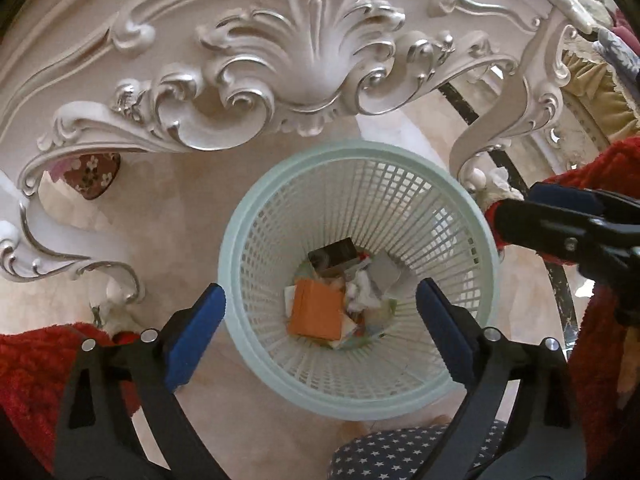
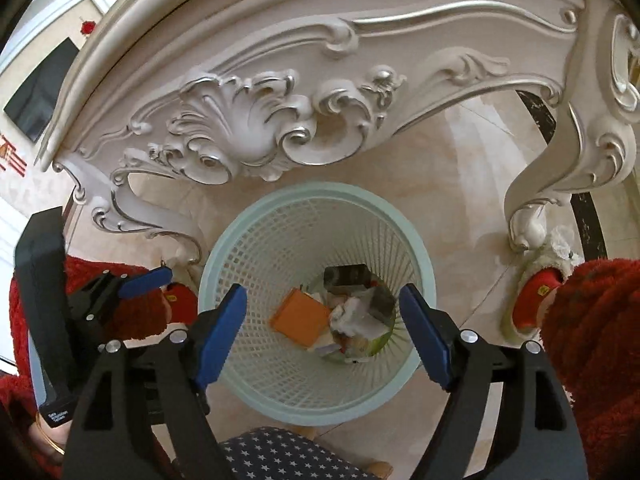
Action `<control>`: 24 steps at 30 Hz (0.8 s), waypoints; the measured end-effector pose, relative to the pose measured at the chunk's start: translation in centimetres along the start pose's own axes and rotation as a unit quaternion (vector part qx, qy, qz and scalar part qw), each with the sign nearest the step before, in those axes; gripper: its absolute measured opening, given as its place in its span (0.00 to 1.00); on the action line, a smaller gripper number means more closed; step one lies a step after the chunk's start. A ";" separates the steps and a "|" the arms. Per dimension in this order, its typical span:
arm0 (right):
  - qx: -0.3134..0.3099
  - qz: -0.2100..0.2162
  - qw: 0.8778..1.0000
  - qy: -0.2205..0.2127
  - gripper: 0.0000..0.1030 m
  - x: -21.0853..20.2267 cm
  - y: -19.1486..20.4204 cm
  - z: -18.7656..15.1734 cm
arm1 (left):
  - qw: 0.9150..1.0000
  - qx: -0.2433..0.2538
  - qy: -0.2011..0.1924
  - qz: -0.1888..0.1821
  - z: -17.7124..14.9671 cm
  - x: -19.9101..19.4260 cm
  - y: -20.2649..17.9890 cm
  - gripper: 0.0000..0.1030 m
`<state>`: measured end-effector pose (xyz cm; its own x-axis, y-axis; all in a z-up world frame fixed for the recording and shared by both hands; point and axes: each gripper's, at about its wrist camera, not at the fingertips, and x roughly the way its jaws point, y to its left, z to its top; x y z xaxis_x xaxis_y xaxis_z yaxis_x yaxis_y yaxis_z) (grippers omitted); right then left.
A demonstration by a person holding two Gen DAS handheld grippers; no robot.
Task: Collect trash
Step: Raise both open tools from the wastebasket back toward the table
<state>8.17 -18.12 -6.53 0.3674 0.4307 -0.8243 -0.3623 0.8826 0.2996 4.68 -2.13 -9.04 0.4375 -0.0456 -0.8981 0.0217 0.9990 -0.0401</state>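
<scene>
left tongs (image 1: 320,334) and right tongs (image 2: 322,338) seen released, nothing between pads, held above pale green basket (image 1: 486,248). trash inside, on bottom: orange box (image 1: 316,314) judged light, stiff, to be taken by edges; crumpled tissue (image 1: 362,294) soft, pinched anywhere.

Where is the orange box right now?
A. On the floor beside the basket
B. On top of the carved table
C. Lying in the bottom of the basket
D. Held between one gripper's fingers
C: the orange box lies among the other trash at the bottom of the basket, and both grippers above it are open and empty.
</scene>
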 end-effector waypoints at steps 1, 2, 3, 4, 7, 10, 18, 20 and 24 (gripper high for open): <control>0.002 0.000 1.000 0.004 0.72 0.1 -0.1 -0.1 | 1.000 0.002 -0.001 0.000 0.1 -0.1 -0.1 0.91; 0.004 0.000 1.000 0.005 0.72 0.2 -0.2 -0.1 | 1.000 0.005 0.000 0.001 0.0 -0.1 -0.1 0.91; 0.004 0.000 1.000 0.006 0.72 0.2 -0.2 -0.2 | 1.000 0.006 0.002 0.001 0.0 -0.1 -0.1 0.91; 0.003 0.000 1.000 0.006 0.72 0.2 -0.1 -0.2 | 1.000 0.007 0.005 0.000 -0.1 0.0 -0.1 0.91; 0.003 0.000 1.000 0.007 0.72 0.2 -0.1 -0.2 | 1.000 0.005 0.008 -0.007 -0.2 0.0 -0.1 0.91; -0.001 0.000 1.000 0.011 0.72 0.3 0.2 -0.4 | 1.000 0.003 0.003 -0.015 -0.4 -0.3 0.0 0.91; -0.033 0.042 0.999 -0.005 0.73 -1.5 1.5 -0.9 | 0.997 -0.027 -0.038 -0.054 -0.9 -3.7 1.2 0.91; -0.035 0.069 0.997 -0.031 0.73 -3.2 1.8 -0.7 | 0.996 -0.037 -0.049 -0.065 -0.9 -5.1 1.6 0.91; -0.032 0.134 0.986 -0.095 0.73 -7.7 1.6 1.0 | 0.989 -0.063 -0.066 -0.115 -0.9 -8.5 2.8 0.91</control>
<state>5.61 -19.85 0.72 0.4033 0.6800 -0.6123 -0.5201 0.7209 0.4581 0.17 1.01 -1.91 0.5478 -0.2627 -0.7943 0.0263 0.9544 -0.2975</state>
